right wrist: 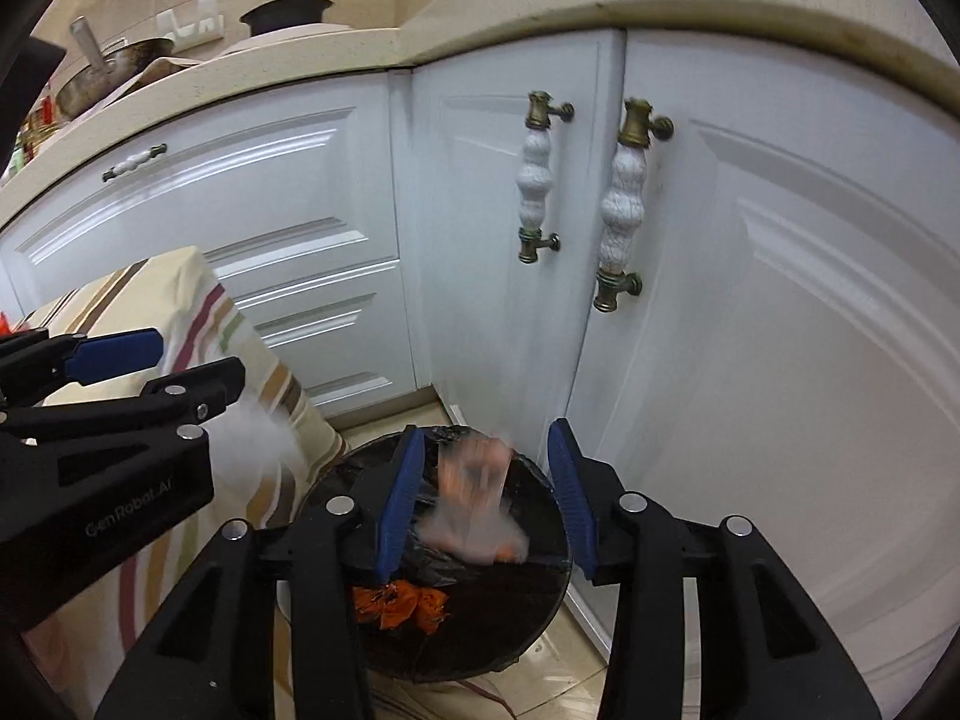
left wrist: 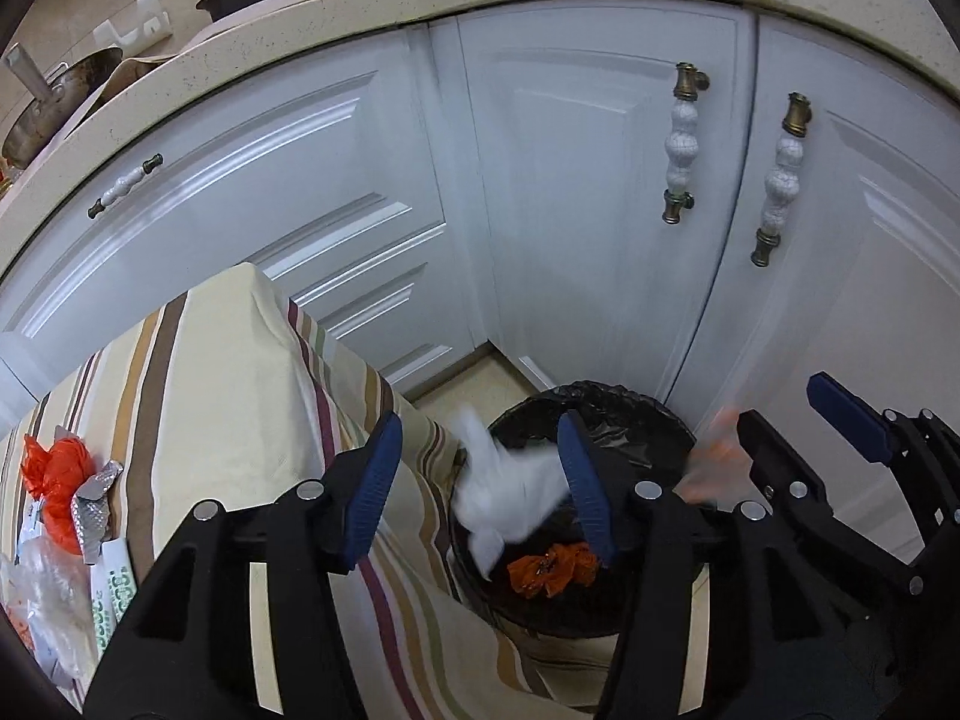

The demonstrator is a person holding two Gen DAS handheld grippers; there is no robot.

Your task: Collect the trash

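White cabinet doors [left wrist: 588, 192] close the corner behind a black-lined bin [left wrist: 630, 414] on the tiled floor, and everything here is arranged around that bin.

Above the bin, the left gripper [left wrist: 480, 480] has its fingers [left wrist: 375, 483] parted, and a white tissue [left wrist: 510, 492], blurred, sits between them without either pad pressing it; it looks to be dropping toward the bin's mouth. The right gripper [right wrist: 483, 498], also over the bin, has its fingers [right wrist: 399, 498] apart too, and a blurred clear-and-orange wrapper [right wrist: 474, 498] hangs free between them above the liner. Both are held over the opening, I judge, so that whatever is let go lands inside and not on the floor.

Deeper in the bin lies an orange scrap [left wrist: 552, 570], already collected.

Left of the bin stands the desk [left wrist: 198, 372] under a striped cloth, its corner right beside the rim, which keeps the carry short. At its far-left edge more trash waits: an orange bag [left wrist: 54, 480], a foil wrapper [left wrist: 93, 510] and a clear plastic piece [left wrist: 42, 606].

Higher than the bin, on the counter [left wrist: 372, 0], sit pots, which are not part of the job.
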